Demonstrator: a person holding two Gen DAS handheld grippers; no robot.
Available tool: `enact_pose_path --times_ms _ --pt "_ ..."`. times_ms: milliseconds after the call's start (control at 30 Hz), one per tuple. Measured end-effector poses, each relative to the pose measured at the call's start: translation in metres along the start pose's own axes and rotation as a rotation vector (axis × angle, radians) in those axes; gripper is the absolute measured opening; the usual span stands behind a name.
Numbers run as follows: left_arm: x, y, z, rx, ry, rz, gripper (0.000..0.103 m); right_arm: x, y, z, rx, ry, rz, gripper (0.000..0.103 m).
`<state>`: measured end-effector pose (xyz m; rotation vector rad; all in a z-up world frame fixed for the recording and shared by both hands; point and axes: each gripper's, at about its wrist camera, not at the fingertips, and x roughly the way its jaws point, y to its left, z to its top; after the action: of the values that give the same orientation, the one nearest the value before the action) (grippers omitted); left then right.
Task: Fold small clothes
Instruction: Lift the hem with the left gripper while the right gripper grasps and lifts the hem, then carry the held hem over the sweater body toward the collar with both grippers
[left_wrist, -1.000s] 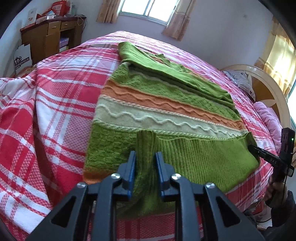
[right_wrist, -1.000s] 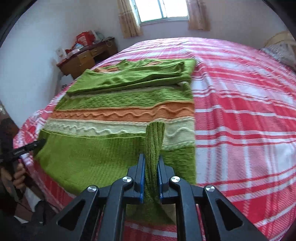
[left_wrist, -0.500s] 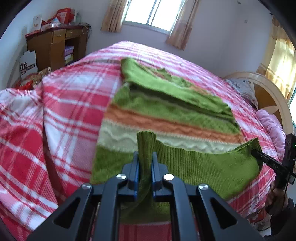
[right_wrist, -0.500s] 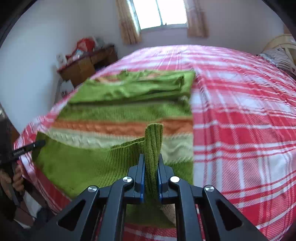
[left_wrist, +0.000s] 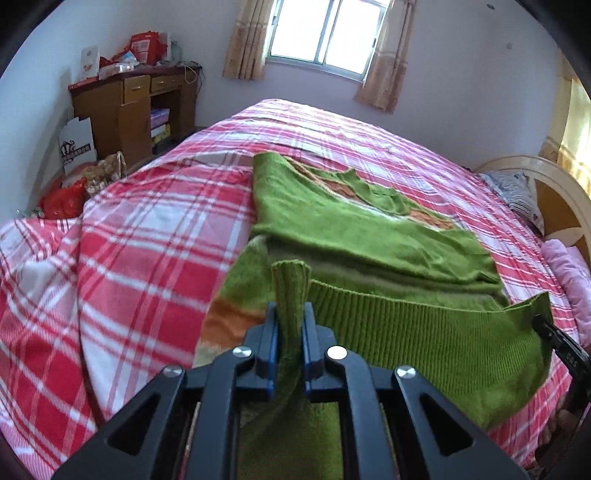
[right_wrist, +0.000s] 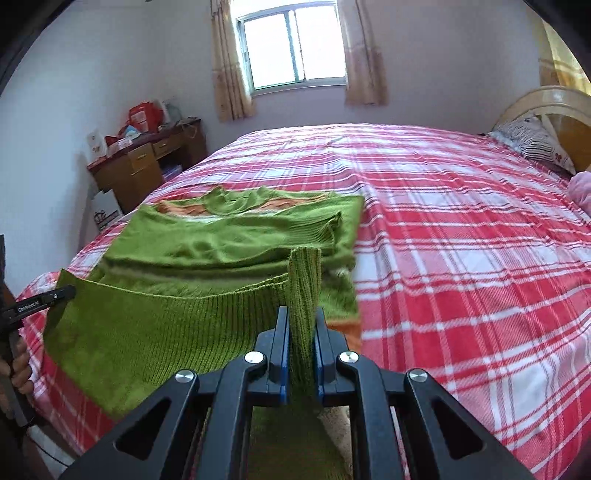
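A green knit sweater (left_wrist: 354, 236) with orange and cream stripes lies on the bed, sleeves folded across its chest; it also shows in the right wrist view (right_wrist: 229, 243). My left gripper (left_wrist: 291, 317) is shut on one corner of the ribbed hem (left_wrist: 424, 332). My right gripper (right_wrist: 300, 321) is shut on the other hem corner (right_wrist: 304, 273). The hem (right_wrist: 166, 325) hangs lifted between them, above the striped body. Each gripper's tip shows at the edge of the other's view.
A red and white plaid bedspread (right_wrist: 461, 258) covers the bed. A wooden desk (left_wrist: 125, 107) with clutter stands at the far left by bags on the floor. A headboard (left_wrist: 554, 199) and pillows are at the right. A window (right_wrist: 291, 44) is behind.
Both grippers have lifted the hem off the bed and carried it forward over the striped body toward the collar. The left gripper closed on the hem in the first half second.
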<state>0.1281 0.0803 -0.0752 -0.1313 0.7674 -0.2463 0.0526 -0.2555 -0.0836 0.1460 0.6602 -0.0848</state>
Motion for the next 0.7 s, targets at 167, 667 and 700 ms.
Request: enact_pose_path --times_ms 167,667,700 --pt "0.007 -0.003 0.01 -0.001 -0.013 0.012 0.01 0.01 0.001 0.011 0.006 -0.008 -0.022 0.01" --pt "0.036 -0.003 0.05 -0.028 -0.034 0.027 0.01 0.045 -0.003 0.051 0.016 -0.031 -0.057 0.01" --pt "0.039 -0.004 0.052 -0.03 -0.032 0.028 0.01 0.048 -0.003 0.054 0.019 -0.031 -0.057 0.01"
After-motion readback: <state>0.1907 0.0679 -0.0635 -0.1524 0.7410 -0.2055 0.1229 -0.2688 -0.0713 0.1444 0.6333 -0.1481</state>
